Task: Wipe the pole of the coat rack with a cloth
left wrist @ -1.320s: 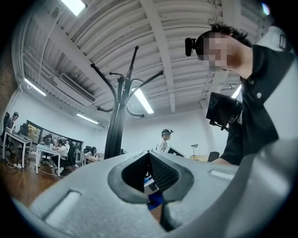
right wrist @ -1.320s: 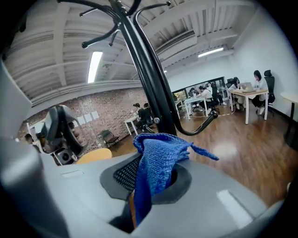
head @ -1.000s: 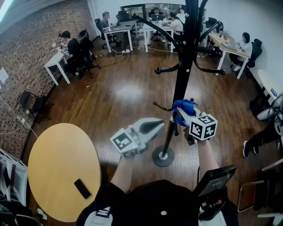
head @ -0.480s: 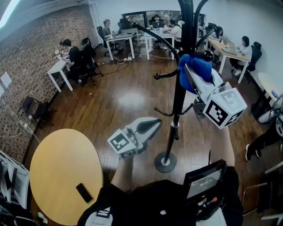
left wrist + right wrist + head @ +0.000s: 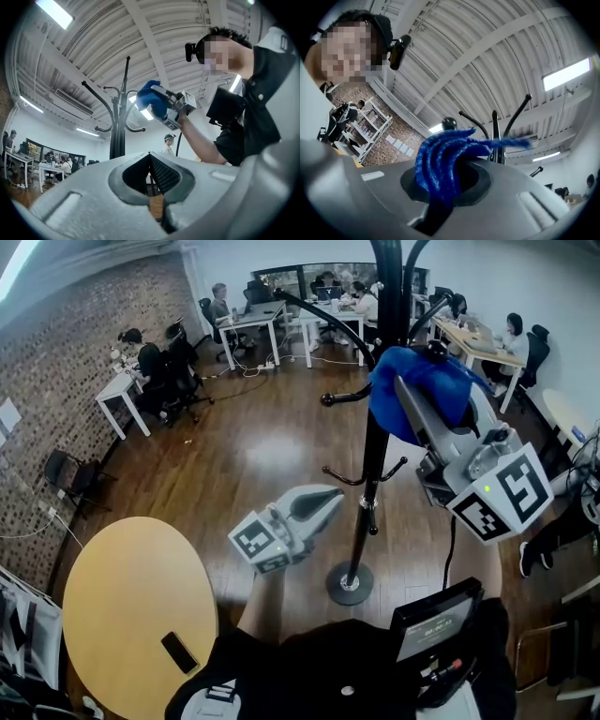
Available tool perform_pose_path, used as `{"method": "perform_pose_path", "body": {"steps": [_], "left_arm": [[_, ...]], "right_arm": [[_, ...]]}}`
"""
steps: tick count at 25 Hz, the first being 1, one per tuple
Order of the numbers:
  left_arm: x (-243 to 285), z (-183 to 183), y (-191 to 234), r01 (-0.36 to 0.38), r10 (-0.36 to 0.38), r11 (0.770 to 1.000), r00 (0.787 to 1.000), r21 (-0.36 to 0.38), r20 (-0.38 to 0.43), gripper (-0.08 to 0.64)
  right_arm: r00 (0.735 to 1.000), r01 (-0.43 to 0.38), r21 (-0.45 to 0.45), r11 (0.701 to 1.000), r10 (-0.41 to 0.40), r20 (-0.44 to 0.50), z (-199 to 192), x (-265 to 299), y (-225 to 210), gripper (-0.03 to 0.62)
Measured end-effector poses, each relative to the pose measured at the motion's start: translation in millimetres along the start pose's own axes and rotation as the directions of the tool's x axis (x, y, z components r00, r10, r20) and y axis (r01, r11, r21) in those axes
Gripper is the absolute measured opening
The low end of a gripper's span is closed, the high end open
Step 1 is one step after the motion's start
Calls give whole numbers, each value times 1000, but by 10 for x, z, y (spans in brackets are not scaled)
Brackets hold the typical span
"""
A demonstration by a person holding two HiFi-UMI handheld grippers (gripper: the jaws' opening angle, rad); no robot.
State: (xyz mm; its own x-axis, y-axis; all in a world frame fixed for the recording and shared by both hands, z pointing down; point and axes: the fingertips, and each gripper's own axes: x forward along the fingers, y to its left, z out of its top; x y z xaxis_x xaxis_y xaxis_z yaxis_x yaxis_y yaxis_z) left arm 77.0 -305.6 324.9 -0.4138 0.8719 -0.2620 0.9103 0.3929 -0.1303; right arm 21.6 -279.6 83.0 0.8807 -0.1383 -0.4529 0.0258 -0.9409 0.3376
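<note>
The fingers (image 5: 520, 197) of the right gripper (image 5: 417, 407) are squeezed onto a fuzzy blue cloth (image 5: 443, 164). The cloth bunches up between them and pokes out past their tips.

In the head view the cloth (image 5: 412, 381) is up high, close to the tall black metal pole (image 5: 368, 479) of the coat rack. The pole is at about 9 o'clock from the cloth. The cloth hides part of the pole there, so I cannot tell if they touch. In the left gripper view there seems to be a small gap between them.

The pole stands straight up. In the head view it runs from 12 o'clock down to 6 o'clock and ends at its round base (image 5: 349, 585) on the wood floor.

So I think the next rub should push the cloth toward 9 o'clock and then slide along the pole, up and down.

The right gripper is the near one. The left gripper (image 5: 323, 504) is low, at about 7 o'clock from the cloth. Its fingers (image 5: 93, 187) are closed with nothing in them.
</note>
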Motion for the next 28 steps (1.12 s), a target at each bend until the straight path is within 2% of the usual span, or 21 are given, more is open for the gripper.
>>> {"method": "perform_pose_path", "body": {"steps": [3, 6, 10, 13, 15, 17, 19, 21, 22, 23, 24, 26, 28], "left_arm": [[-1, -17, -20, 8, -8, 1000, 1000, -6, -1, -3], [15, 2, -12, 13, -13, 1000, 1000, -14, 1, -3], [50, -41, -29, 15, -15, 1000, 1000, -27, -5, -3], [81, -99, -42, 24, -25, 999, 1000, -22, -11, -3], [86, -147, -51, 25, -26, 999, 999, -39, -29, -3], [96, -194, -56, 23, -26, 998, 999, -55, -47, -3], [126, -229, -64, 27, -30, 998, 998, -61, -53, -3], [157, -255, -49, 30, -33, 998, 998, -60, -49, -3], [166, -260, -38, 31, -34, 998, 998, -59, -46, -3], [166, -265, -32, 33, -36, 998, 998, -58, -43, -3], [160, -274, -32, 36, -39, 998, 998, -57, -43, -3], [147, -284, -46, 42, -45, 997, 998, -58, -42, -3], [135, -295, -47, 41, -44, 997, 998, -61, -45, -3]], "right_arm": [[991, 82, 39, 996, -77, -111, -495, 138, -239, 38], [958, 184, 61, 981, -165, -235, -1082, 210, -514, 38], [939, 229, 150, 962, -177, -295, -1738, -24, -544, 38], [921, 272, 254, 928, -175, -347, -2261, -337, -468, 39], [902, 278, 304, 911, -138, -410, -2688, -526, -305, 40], [862, 279, 332, 901, -83, -499, -3144, -714, -107, 40], [792, 295, 377, 878, -4, -610, -3638, -943, 81, 42], [703, 313, 385, 869, 61, -708, -4088, -1160, 247, 43], [669, 317, 382, 868, 82, -739, -4242, -1238, 321, 43], [647, 322, 393, 862, 103, -756, -4323, -1298, 388, 44], [631, 331, 421, 845, 133, -764, -4333, -1352, 453, 40], [611, 339, 512, 789, 230, -758, -4190, -1459, 604, 38], [617, 308, 619, 723, 343, -708, -3948, -1514, 775, 38]]}}
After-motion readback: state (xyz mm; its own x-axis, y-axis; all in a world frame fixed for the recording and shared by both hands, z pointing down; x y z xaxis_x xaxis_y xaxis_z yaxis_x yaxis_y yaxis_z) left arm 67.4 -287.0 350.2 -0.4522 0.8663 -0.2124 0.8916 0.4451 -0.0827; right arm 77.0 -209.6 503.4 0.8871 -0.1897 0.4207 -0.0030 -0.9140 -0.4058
